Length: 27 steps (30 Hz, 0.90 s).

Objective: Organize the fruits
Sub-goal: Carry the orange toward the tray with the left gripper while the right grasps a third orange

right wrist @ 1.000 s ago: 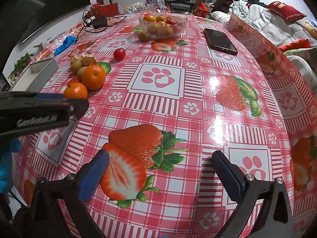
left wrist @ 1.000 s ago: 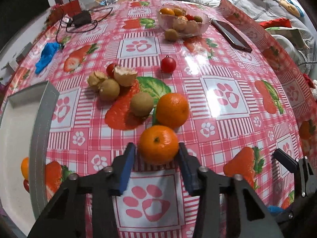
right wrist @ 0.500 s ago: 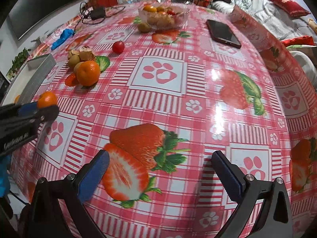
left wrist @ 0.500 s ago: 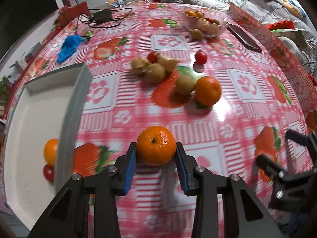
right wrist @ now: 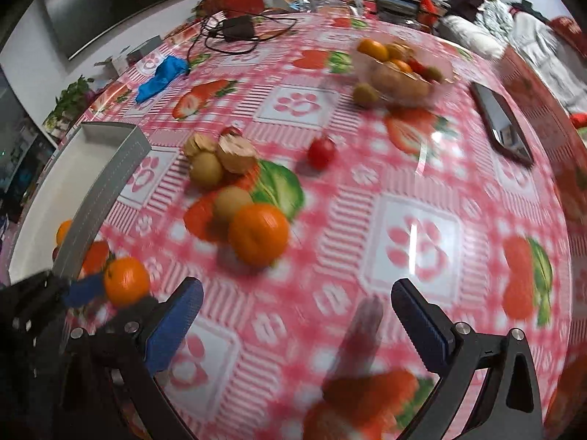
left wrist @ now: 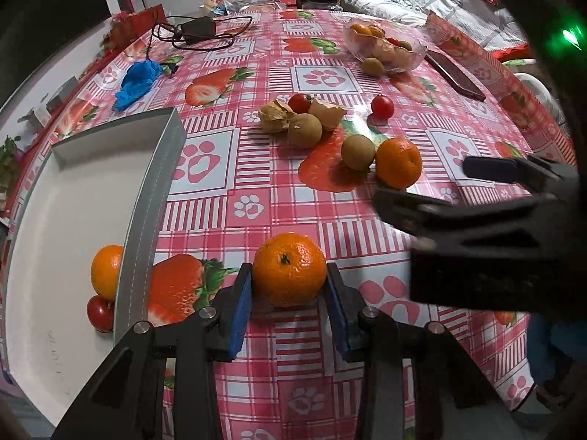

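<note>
Table (left wrist: pixel 330 220), largest thing in view: glossy oilcloth, pink-and-red check with paw prints and printed strawberries, glare streaks on the sheen.

White tray (left wrist: pixel 73 198), left of frame in left wrist view: shallow rectangular box, matte white floor, grey stitched-looking rim. It already holds one orange (left wrist: pixel 104 271) and one small red tomato (left wrist: pixel 98 312), both tucked against the near wall at lower left. Judged: sorting begun, mostly undone.

Clear bowl (left wrist: pixel 389 51), upper right: glassy, heaped with mixed fruit, one brown fruit just outside it.

Loose pile, centre of frame, well apart from the tray: second mandarin (left wrist: pixel 398 163) touching a round tan fruit (left wrist: pixel 357 152); another tan fruit (left wrist: pixel 304 130) among papery split husks (left wrist: pixel 273 117); two cherry tomatoes (left wrist: pixel 382 106), smooth and shiny. All left to move, by my reading.

Left gripper (left wrist: pixel 289 293), bottom centre: blue-padded fingers pressed on either side of a mandarin (left wrist: pixel 289 269), dimpled peel, dark stem scar facing the camera. It sits in the grip just right of the tray rim, not yet over it.

Right gripper (right wrist: pixel 297 315), bottom of right wrist view: fingers spread wide, nothing between them, pointed toward the loose pile. View is motion-blurred.

Small clutter, top of frame: black phone (left wrist: pixel 455 75), crumpled blue cloth (left wrist: pixel 137 80), black charger and cable (left wrist: pixel 198 29).
</note>
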Available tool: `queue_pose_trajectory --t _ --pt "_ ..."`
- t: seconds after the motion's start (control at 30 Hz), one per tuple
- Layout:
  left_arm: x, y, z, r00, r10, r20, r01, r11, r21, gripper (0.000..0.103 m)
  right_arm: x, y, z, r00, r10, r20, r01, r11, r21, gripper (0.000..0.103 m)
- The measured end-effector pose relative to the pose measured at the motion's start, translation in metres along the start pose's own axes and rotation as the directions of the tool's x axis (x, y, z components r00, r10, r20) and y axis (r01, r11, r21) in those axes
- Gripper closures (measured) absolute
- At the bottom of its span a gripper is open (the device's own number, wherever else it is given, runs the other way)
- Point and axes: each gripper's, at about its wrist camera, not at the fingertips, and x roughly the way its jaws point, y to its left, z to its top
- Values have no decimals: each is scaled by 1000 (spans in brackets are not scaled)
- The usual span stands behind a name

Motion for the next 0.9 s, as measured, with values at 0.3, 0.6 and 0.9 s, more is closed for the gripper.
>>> queue_pose_trajectory --t 0.3,0.6,0.9 --pt "1 1 1 1000 -2 2 2 1000 -11 61 19 13 22 1000 19 1 -19 1000 -22 32" --pt "-3 8 -3 1000 -19 10 19 998 -52 62 -2 -15 -1 998 63 21 -64 996 67 65" --pt "-37 16 -4 998 -20 57 24 997 -71 62 -35 -36 -22 995 77 58 -84 989 122 65"
